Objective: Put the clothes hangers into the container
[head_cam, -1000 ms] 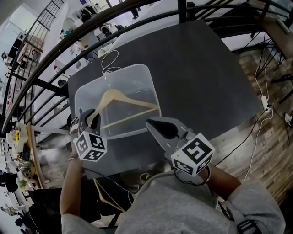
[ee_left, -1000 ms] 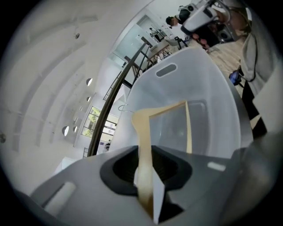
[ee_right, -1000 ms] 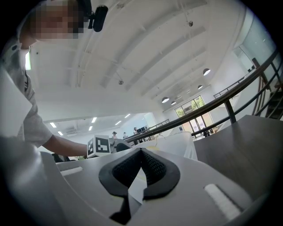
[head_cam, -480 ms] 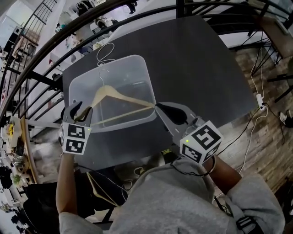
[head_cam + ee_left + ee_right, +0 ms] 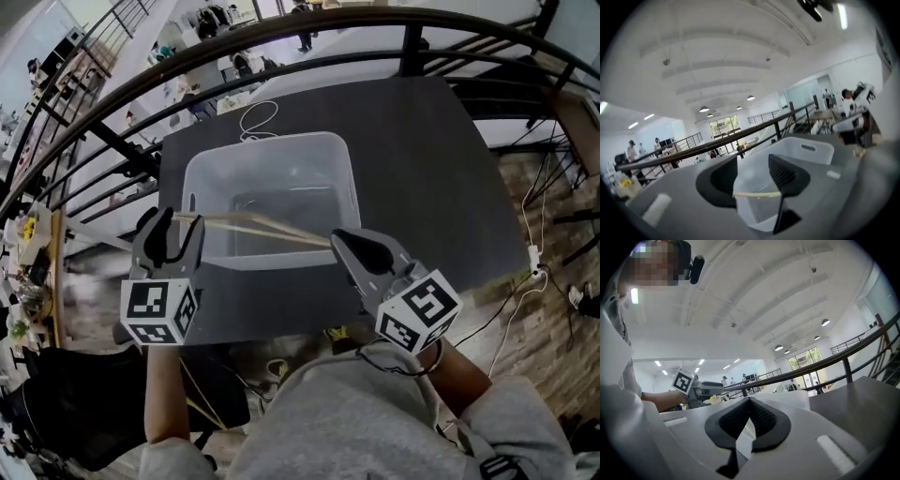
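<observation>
The left gripper (image 5: pixel 178 230) had just opened wide around the wooden hanger (image 5: pixel 272 230), seemingly releasing it over the clear container (image 5: pixel 272 141), while the right gripper (image 5: pixel 345 246) was closed.

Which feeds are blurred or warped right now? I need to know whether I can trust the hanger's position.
Head view: fisheye bends the railing, but the hanger is fairly sharp; left margin smeared. Left gripper view: soft and smeared throughout, container edges fuzzy, dark corners. Right gripper view: sharper, evenly lit, no glare.
</observation>
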### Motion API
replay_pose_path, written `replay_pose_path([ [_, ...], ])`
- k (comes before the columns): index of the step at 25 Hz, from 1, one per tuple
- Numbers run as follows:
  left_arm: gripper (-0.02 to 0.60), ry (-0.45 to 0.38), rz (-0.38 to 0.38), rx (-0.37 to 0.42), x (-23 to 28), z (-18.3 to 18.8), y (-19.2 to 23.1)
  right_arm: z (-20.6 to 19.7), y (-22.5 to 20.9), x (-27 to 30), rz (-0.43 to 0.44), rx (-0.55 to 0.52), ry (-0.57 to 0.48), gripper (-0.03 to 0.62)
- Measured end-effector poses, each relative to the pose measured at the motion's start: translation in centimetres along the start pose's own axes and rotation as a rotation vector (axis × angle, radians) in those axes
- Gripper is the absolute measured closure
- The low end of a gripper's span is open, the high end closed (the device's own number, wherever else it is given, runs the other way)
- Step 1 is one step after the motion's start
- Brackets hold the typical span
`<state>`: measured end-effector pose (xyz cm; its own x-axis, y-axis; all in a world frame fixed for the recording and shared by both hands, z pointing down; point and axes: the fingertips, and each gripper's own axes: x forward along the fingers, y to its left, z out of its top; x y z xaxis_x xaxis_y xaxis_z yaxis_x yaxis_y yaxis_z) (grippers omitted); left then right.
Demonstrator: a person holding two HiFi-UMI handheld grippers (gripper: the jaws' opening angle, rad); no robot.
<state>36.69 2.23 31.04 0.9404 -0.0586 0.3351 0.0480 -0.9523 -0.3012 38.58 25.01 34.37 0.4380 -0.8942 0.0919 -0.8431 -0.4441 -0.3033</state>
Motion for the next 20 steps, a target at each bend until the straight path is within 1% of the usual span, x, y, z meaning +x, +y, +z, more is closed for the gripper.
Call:
replay_pose_path([
  [1,0.368,-0.052,0.02,-0.066,-2.0,0.7,0.7,0.6,1.6,0.8,0.021,-0.012,0.001,0.594],
  [2,0.373,-0.108,0.064,-0.127,-4.4,1.2,2.0,1.2,3.6,1.8,0.05,-0.029,0.003,0.594],
  [3,0.398,-0.163,0.128,-0.188,-7.0,1.4,3.4,1.8,5.6,2.9,0.086,-0.047,0.006,0.594],
  [4,0.449,-0.21,0.192,-0.249,-9.6,1.3,4.7,2.4,7.6,3.8,0.122,-0.065,0.01,0.594],
  [5,0.498,-0.242,0.242,-0.305,-11.9,0.9,5.5,2.8,9.5,4.6,0.152,-0.078,0.013,0.594],
  [6,0.523,-0.258,0.278,-0.35,-13.7,0.5,6.0,3.0,11.1,5.2,0.176,-0.089,0.016,0.594],
  [8,0.559,-0.257,0.339,-0.41,-16.6,-0.8,6.6,3.1,14.0,6.7,0.227,-0.104,0.026,0.594],
  [11,0.569,-0.255,0.41,-0.475,-19.8,-4.0,7.9,1.8,18.6,9.7,0.324,-0.123,0.054,0.594],
  [15,0.569,-0.228,0.445,-0.527,-22.9,-7.9,9.4,-0.8,24.5,12.3,0.416,-0.116,0.099,0.594],
  [17,0.569,-0.202,0.462,-0.53,-24.4,-9.6,9.9,-1.9,27.2,13.2,0.448,-0.117,0.114,0.594],
  [20,0.572,-0.158,0.495,-0.507,-26.4,-11.7,10.6,-3.3,30.8,14.4,0.494,-0.11,0.135,0.594],
])
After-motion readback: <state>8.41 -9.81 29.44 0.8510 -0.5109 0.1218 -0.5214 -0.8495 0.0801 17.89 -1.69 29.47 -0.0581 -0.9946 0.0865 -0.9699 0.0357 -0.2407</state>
